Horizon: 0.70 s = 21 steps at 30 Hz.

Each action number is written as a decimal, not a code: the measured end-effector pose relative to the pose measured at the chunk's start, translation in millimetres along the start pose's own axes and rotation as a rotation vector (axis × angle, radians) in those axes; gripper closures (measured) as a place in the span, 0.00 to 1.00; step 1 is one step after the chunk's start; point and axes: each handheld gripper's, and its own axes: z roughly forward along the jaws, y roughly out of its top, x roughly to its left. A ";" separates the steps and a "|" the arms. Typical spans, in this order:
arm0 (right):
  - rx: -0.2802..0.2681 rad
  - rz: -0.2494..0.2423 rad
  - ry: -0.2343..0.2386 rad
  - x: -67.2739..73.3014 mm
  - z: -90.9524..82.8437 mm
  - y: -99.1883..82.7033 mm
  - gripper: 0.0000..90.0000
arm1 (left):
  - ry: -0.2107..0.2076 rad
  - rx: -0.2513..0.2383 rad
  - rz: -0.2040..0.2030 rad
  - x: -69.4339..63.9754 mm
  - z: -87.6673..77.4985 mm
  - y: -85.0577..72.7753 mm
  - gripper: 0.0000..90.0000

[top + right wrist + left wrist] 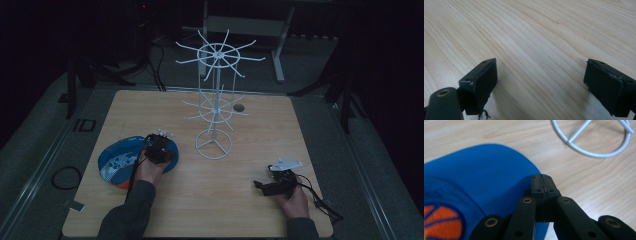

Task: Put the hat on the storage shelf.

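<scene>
Under the left gripper (pixel 541 183) lies a blue cap (pixel 481 180), flat on the table (pixel 240 200) w/ its brim toward the white wire rack (pixel 214 100). Probably laid out that way so the brim edge is easy to pinch and lift toward a rack arm. Left jaws are fully together, pads meeting right at the brim's edge; they look clamped on the thin brim, though how much fabric sits btwn them is hard to tell. Rack base ring (pixel 594 142) lies just beyond the tips, to the right. Right gripper (pixel 541 82) rests w/ jaws spread wide, nothing btwn them, bare wood below; likely parked clear of the rack, well apart from the cap.
</scene>
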 end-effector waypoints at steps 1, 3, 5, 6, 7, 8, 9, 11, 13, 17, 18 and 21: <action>0.000 0.000 0.000 0.0 0.0 0.0 0.13 | 0.000 0.000 0.000 0.0 0.0 0.0 0.99; 0.000 0.000 0.000 0.0 0.0 0.0 0.13 | 0.005 0.006 0.000 0.4 -4.9 -3.8 0.98; 0.000 0.000 0.000 0.0 0.0 0.0 0.13 | 0.007 -0.017 0.016 3.1 -16.9 -8.5 0.94; 0.000 0.000 0.000 0.0 0.0 0.0 0.13 | 0.008 -0.033 0.016 4.1 -21.9 -9.1 0.92; 0.000 0.000 0.000 0.0 0.0 0.0 0.13 | 0.008 -0.033 0.016 4.1 -21.9 -9.1 0.90; 0.000 0.000 0.000 0.0 0.0 0.0 0.13 | 0.018 -0.043 0.032 6.7 -29.0 -8.8 0.90; 0.000 0.000 0.000 0.0 0.0 0.0 0.13 | 0.031 -0.064 0.039 11.7 -41.2 -6.9 0.84; 0.000 0.000 0.000 0.0 0.0 0.0 0.13 | 0.031 -0.088 0.040 16.5 -51.7 -4.5 0.79; 0.000 0.000 0.000 0.0 0.0 0.0 0.13 | 0.048 -0.112 0.038 22.1 -62.5 -1.5 0.72; -0.001 -0.002 0.000 -0.2 0.0 0.0 0.13 | 0.040 -0.134 0.039 32.1 -75.0 2.6 0.60; -0.001 -0.002 0.000 -0.2 0.0 0.0 0.13 | 0.036 -0.135 0.041 35.4 -78.0 3.6 0.60; -0.001 -0.002 0.000 -0.2 0.1 0.0 0.13 | 0.054 -0.148 0.050 44.1 -84.3 5.1 0.51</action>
